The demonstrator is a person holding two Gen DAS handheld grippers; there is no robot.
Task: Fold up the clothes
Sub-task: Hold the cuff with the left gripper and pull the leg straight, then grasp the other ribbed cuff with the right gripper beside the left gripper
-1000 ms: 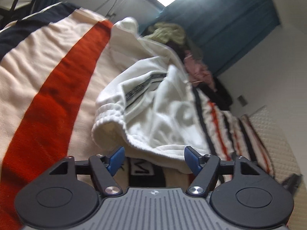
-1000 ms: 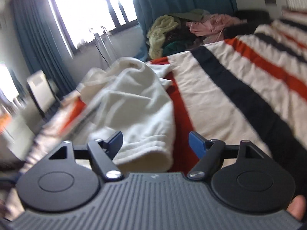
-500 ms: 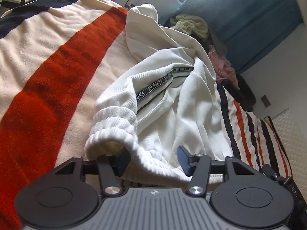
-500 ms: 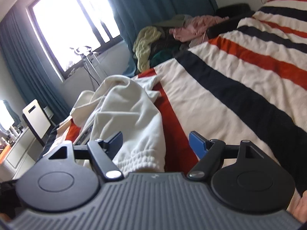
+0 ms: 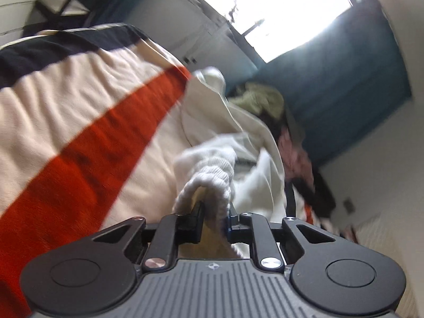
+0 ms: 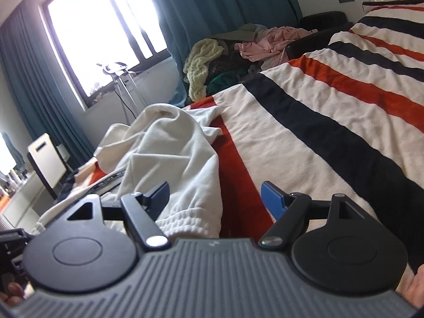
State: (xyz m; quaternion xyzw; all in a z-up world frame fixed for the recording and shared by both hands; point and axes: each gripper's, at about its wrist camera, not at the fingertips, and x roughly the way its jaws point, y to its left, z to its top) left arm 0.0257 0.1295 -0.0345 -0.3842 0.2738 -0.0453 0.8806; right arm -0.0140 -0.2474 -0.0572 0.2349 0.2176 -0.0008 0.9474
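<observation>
Most of both views is filled by the bed (image 6: 318,122), which is covered by a blanket striped in cream, orange-red and black. A white garment (image 6: 169,153) is seen lying crumpled on the bed near its window-side edge, with part of it draped over an orange-red stripe. Beyond the far end of the bed, a heap of clothes (image 6: 238,53) is piled against teal curtains (image 6: 212,8), and a bright window (image 6: 106,34) is seen beside them.

The garment's ribbed hem (image 5: 209,182) is gathered and lifted off the bed in the left wrist view, which is blurred. The left tool (image 5: 214,220) is closed almost fully, and the ribbed hem is pinched between its fingers.

The right tool (image 6: 215,194) is held wide apart just above the bed, with nothing gripped. Another ribbed edge (image 6: 185,225) of the garment lies on the bed between its fingers, nearer the left one (image 6: 159,192), while the blue-padded right finger (image 6: 273,198) is over the bare blanket.
</observation>
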